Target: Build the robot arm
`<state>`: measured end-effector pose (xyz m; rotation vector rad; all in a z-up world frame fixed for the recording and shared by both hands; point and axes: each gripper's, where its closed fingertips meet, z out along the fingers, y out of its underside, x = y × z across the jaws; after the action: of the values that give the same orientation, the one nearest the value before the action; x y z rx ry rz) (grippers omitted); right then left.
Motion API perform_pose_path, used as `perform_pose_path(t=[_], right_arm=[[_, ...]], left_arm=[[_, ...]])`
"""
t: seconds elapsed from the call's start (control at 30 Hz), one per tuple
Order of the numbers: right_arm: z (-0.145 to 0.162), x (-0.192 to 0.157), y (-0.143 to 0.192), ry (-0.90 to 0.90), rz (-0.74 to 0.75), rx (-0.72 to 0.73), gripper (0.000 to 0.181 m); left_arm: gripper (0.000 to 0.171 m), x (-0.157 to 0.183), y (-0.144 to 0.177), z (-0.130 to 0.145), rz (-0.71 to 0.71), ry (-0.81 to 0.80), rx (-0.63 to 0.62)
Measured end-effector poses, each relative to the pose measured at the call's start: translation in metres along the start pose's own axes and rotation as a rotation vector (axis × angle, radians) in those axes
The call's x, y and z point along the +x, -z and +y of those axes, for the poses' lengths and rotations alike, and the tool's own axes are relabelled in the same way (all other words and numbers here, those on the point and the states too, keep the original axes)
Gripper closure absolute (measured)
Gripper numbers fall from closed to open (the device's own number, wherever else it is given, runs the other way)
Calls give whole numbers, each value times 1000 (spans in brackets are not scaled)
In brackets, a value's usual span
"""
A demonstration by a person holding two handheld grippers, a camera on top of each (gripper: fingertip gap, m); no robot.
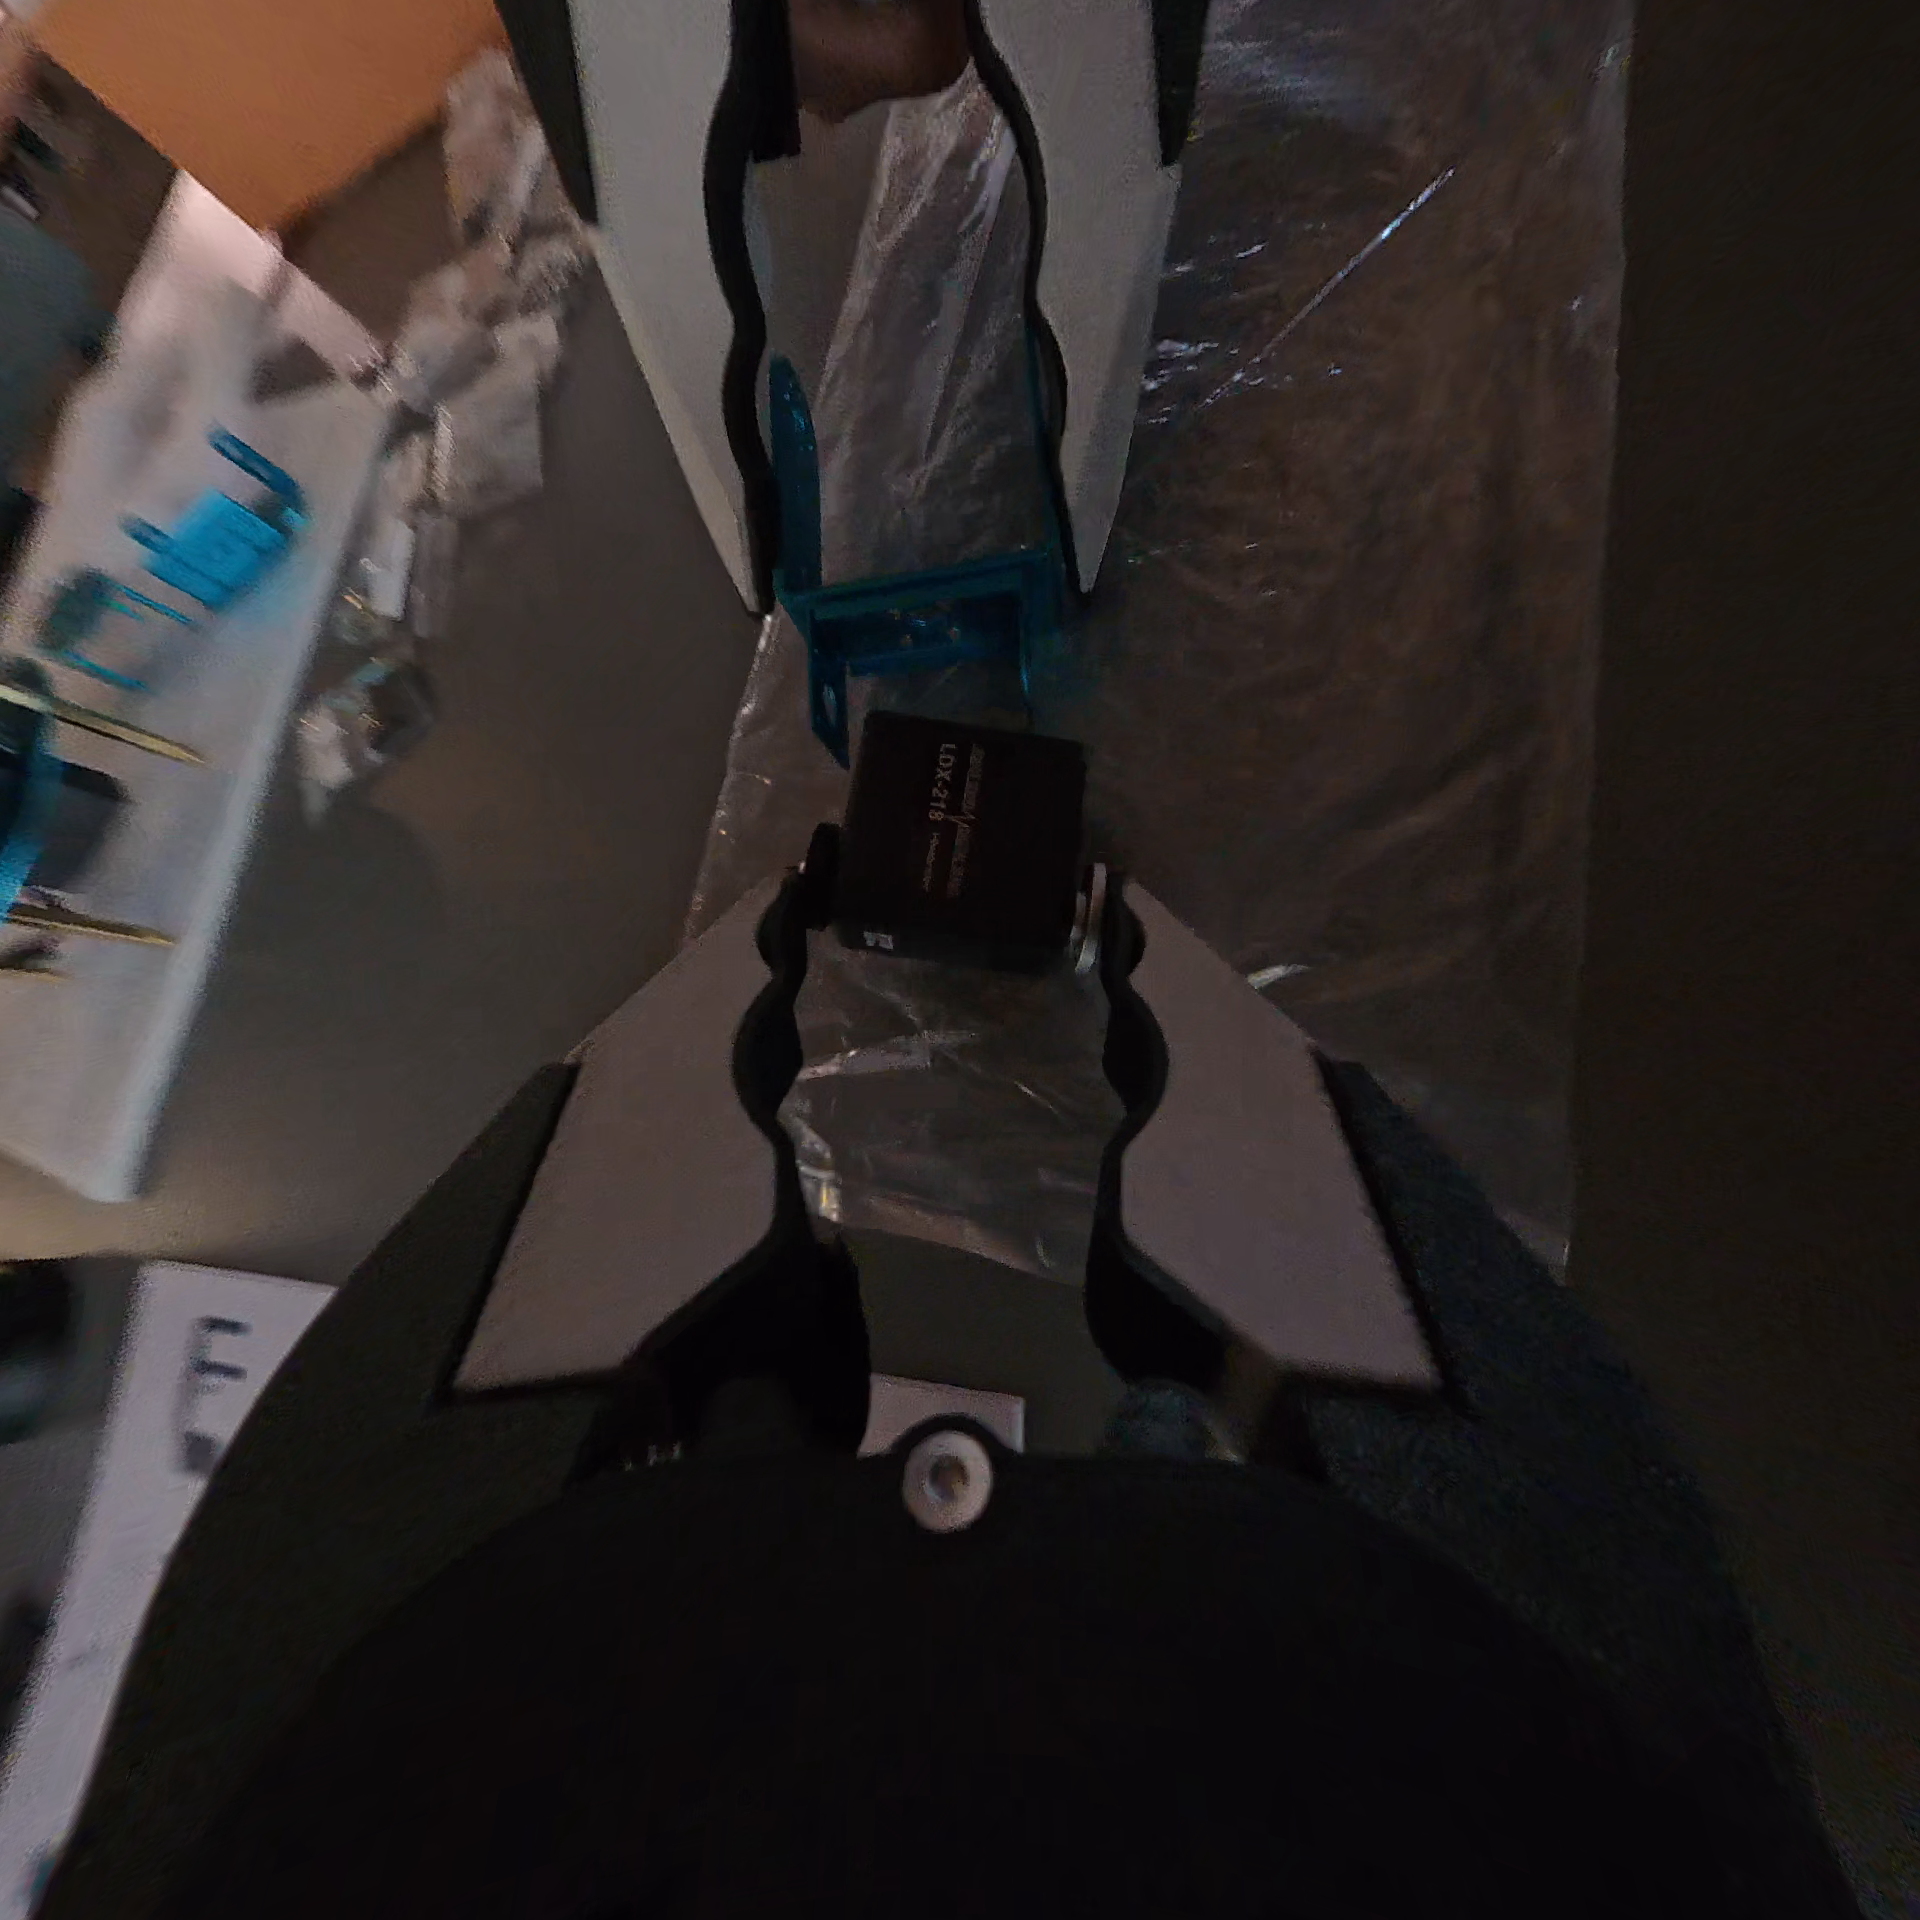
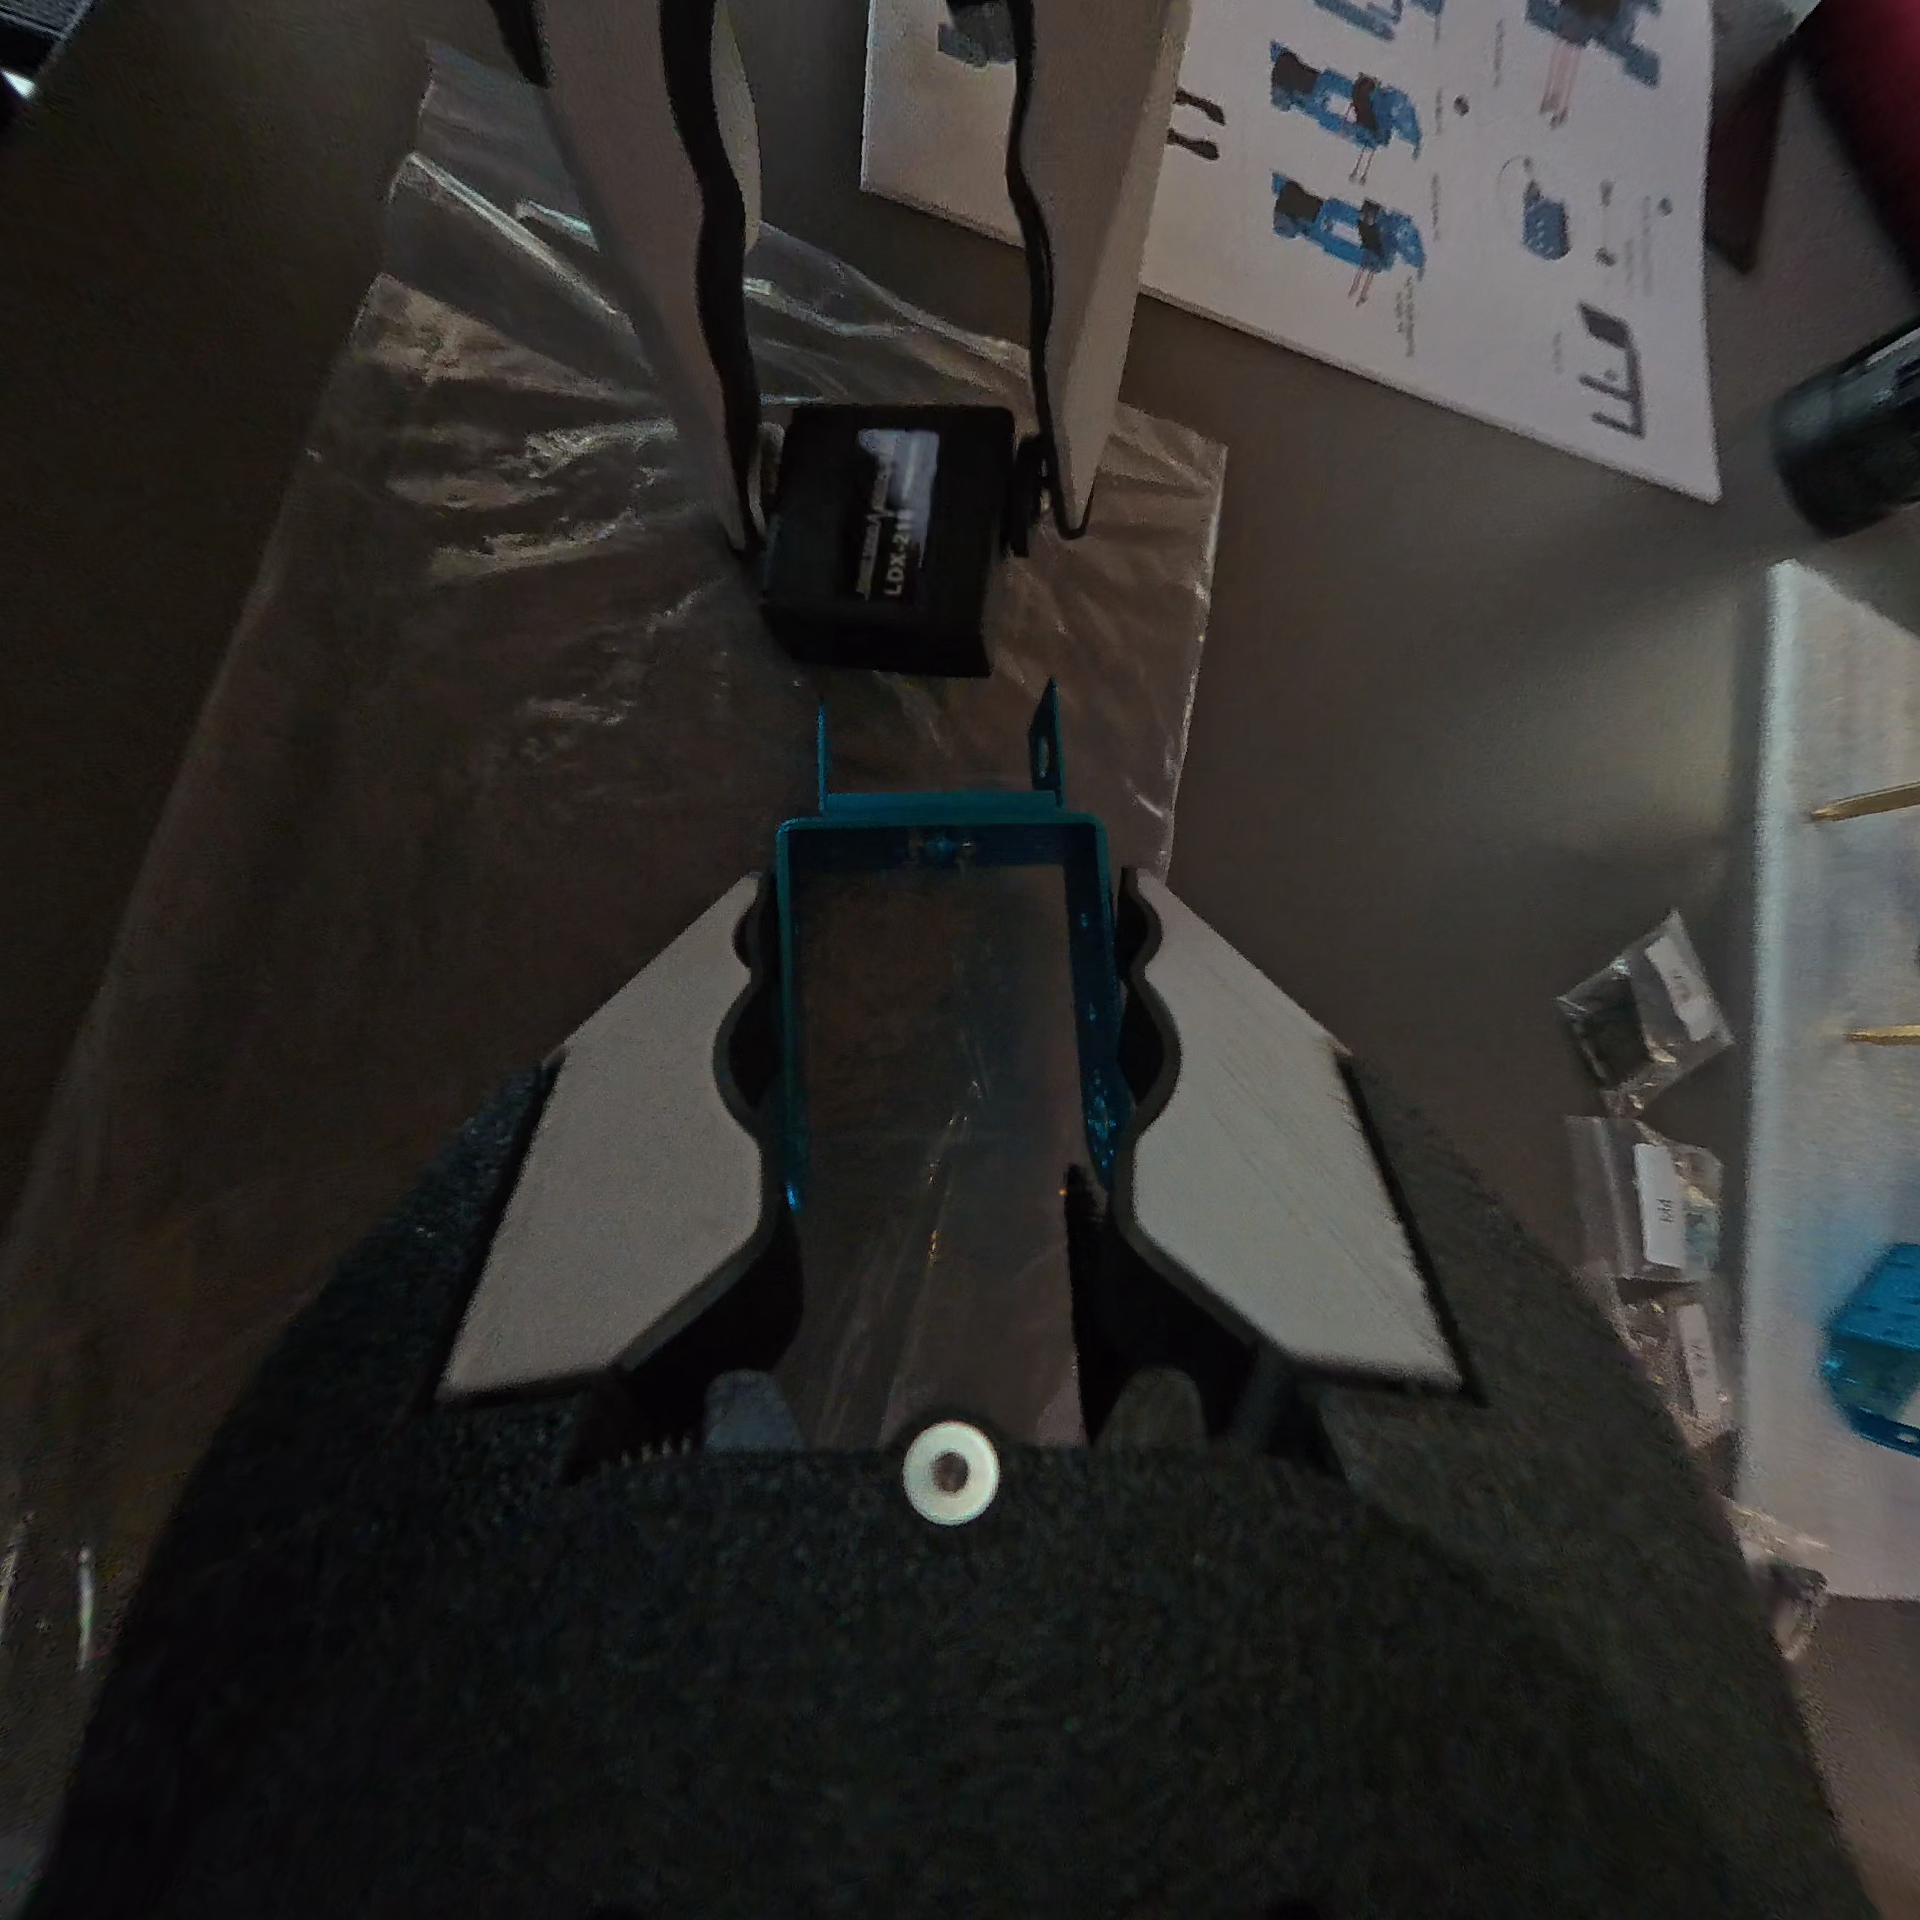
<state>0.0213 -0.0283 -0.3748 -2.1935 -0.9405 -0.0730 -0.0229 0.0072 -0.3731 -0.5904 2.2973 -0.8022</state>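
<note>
Left wrist view: left tool [image 1: 951,894] grips glossy black servo block [image 1: 961,831].

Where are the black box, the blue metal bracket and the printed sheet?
black box [image 1: 961,831]: left wrist view, its labelled top face.
blue metal bracket [image 2: 940,831]: right wrist view, its cross bar.
printed sheet [image 2: 1455,260]: right wrist view, its middle.

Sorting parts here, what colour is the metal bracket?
Blue bracket, clearest in the right wrist view.
</note>
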Motion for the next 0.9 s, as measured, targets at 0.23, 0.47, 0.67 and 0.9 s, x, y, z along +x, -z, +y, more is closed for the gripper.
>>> perform_pose_path(t=[0.23, 0.47, 0.67, 0.9], right_arm=[[0, 2, 3, 31, 67, 44, 117], [-13, 0, 4, -61, 15, 144, 117], [-14, 2, 2, -41, 47, 135, 116], [-12, 0, 0, -25, 63, 106, 116]], left_arm=[[115, -4, 2, -1, -84, -71, 0], [116, -9, -3, 6, -17, 113, -8], [116, -10, -1, 4, 34, 179, 13], [115, -7, -2, 1, 56, 213, 17]])
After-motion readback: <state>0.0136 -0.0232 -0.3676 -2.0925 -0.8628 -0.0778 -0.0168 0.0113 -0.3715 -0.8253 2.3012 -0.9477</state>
